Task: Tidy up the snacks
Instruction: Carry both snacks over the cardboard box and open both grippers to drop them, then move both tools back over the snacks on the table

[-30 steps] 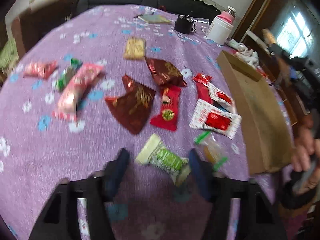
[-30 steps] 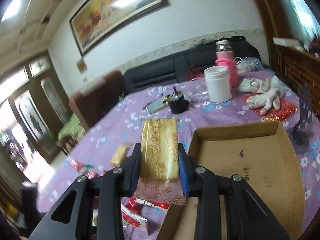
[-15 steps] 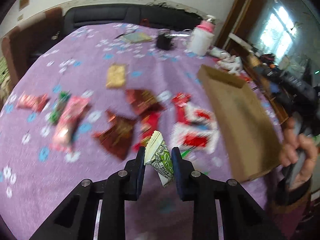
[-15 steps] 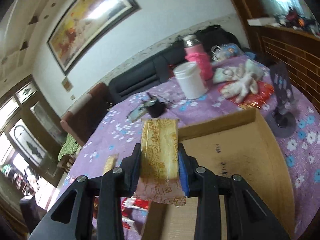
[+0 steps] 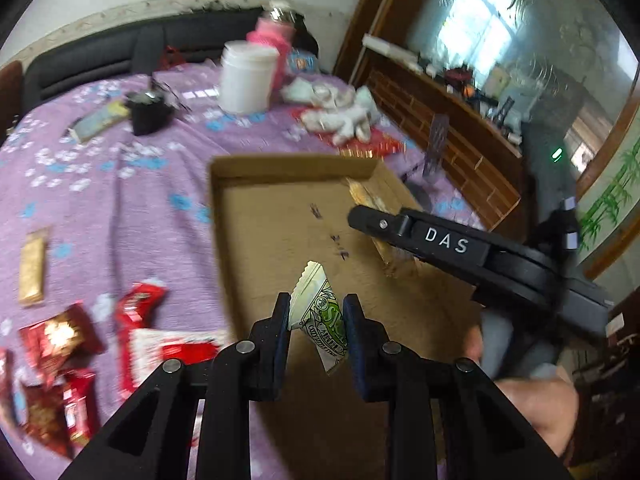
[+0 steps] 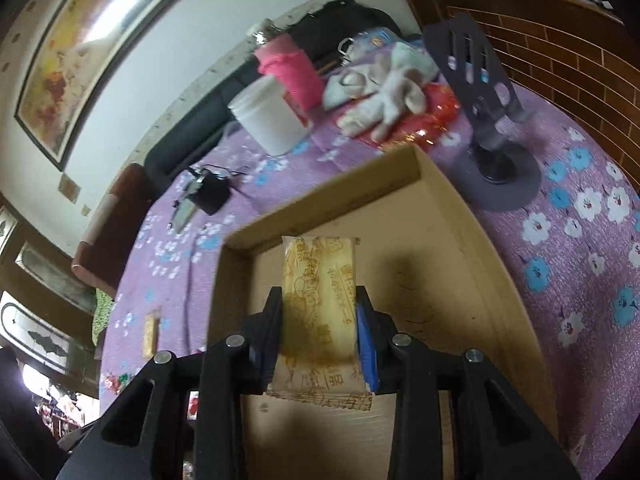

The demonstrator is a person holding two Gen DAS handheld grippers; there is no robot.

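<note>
My left gripper [image 5: 316, 312] is shut on a green-and-white snack packet [image 5: 322, 312] and holds it above the near part of the shallow cardboard box [image 5: 256, 216]. My right gripper [image 6: 319, 308] is shut on a golden wrapped snack bar [image 6: 319, 280] over the same box [image 6: 448, 216]. In the left wrist view the right gripper's arm [image 5: 440, 240] reaches in from the right, the golden bar [image 5: 366, 196] at its tip near the box's far right corner. Red snack packets [image 5: 140, 312] and another golden bar [image 5: 32, 268] lie on the purple flowered tablecloth [image 5: 120, 184] left of the box.
Behind the box stand a white jar [image 6: 272, 116], a pink bottle [image 6: 292, 68], white gloves [image 6: 384, 92] on red foil, a black pouch [image 6: 210, 194] and a flat packet [image 5: 100, 120]. A grey phone stand [image 6: 488, 120] is right of the box. A dark sofa lines the far edge.
My left gripper closed on the green-and-white packet, lifted it off the cloth and carried it right over the box. My right gripper tilted down and lowered the golden bar into the box.
</note>
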